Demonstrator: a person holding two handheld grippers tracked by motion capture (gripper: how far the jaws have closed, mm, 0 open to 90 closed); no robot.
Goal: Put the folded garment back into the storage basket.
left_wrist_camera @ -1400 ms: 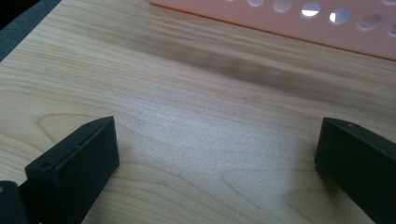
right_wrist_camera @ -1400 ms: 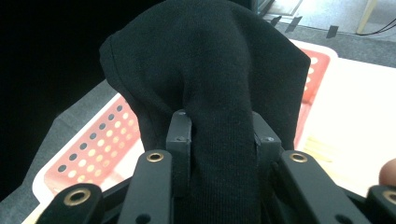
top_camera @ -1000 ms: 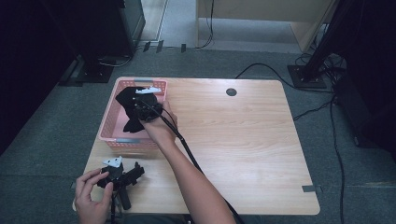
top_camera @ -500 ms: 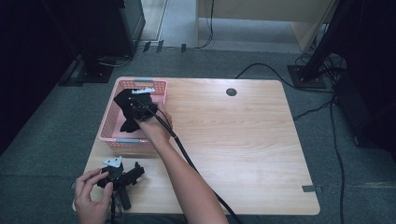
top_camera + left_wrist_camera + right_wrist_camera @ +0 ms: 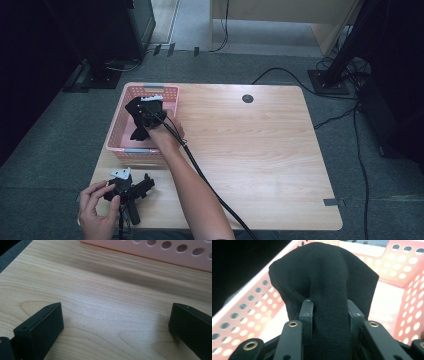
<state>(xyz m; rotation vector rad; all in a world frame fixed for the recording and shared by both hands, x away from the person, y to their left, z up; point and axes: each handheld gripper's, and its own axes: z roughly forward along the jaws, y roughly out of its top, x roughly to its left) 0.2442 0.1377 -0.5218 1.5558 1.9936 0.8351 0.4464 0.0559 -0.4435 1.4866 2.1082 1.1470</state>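
right gripper view: black cloth clamped between the jaws over the pink basket.
left gripper rests on the worktop, jaws wide apart, holding nothing.

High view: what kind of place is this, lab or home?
Probably a lab or recording workspace, not a home: a bare wooden table stands on grey carpet, cables trail across the floor to a black equipment stand, and only a pink perforated basket sits on it.

A pale wooden table carries a pink perforated basket at its far-left corner.
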